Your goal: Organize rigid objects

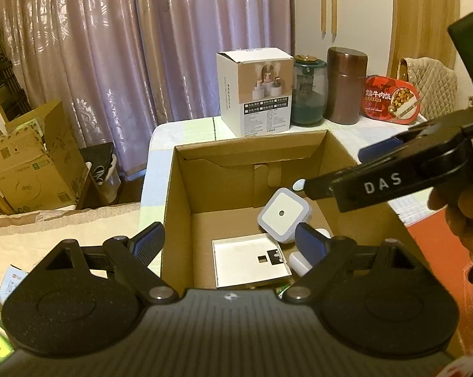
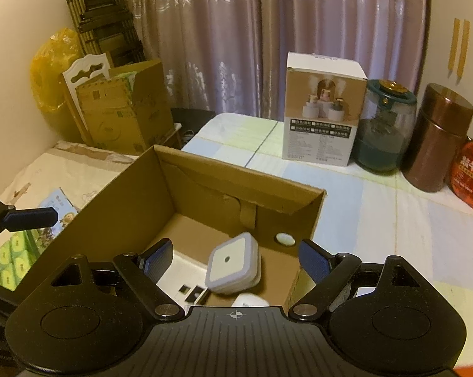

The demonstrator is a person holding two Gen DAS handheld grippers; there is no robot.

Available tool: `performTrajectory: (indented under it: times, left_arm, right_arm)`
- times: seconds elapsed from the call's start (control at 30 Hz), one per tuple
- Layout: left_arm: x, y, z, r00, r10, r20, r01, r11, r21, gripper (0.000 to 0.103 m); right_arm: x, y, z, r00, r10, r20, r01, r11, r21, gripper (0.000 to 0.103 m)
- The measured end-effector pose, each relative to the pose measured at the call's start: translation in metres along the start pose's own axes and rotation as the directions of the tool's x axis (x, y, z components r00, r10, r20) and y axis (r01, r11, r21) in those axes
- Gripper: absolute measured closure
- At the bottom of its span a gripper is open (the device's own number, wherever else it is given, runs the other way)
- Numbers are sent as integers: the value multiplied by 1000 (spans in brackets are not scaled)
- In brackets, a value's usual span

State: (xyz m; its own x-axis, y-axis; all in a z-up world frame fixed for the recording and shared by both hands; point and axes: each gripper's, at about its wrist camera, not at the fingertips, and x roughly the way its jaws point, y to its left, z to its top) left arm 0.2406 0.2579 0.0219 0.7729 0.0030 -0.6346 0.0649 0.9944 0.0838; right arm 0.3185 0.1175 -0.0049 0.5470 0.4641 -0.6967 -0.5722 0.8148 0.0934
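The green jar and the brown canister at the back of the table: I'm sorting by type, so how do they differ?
The green jar is see-through and rounded, with a gold knob on its lid; the brown canister is opaque, straight-sided and flat-topped. The brown canister also stands taller than the green jar. Both stand upright, side by side, to the right of the white product box.

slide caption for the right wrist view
Open right gripper above a cardboard box holding a square white night light.
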Motion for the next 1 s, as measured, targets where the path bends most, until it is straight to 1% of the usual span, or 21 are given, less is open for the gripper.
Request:
performTrajectory:
  times: [0.27, 0.4, 0.6, 0.87, 1.0]
  left_arm:
    - [-37, -7, -3, 1000, 14, 0, -14, 1000, -7, 15]
    - [-61, -11, -8, 1000, 18, 3, -18, 999, -30, 15]
    - [-98, -24, -19, 1000, 22, 13, -22, 998, -53, 10]
    - [-143, -35, -40, 999, 48, 8, -47, 994, -96, 5]
    - [-164, -42, -49, 998, 62, 22, -59, 992, -112, 2]
  right_arm:
    - [-40, 10, -14, 1000, -11, -29, 12, 999, 45, 19]
    - [-66, 14, -25, 1000, -16, -26, 18, 998, 63, 19]
    - [-103, 23, -46, 1000, -17, -26, 19, 997, 81, 19]
    - [-149, 40, -74, 999, -32, -9, 32, 995, 92, 19]
    - [-171, 46, -87, 999, -41, 1, 41, 994, 101, 19]
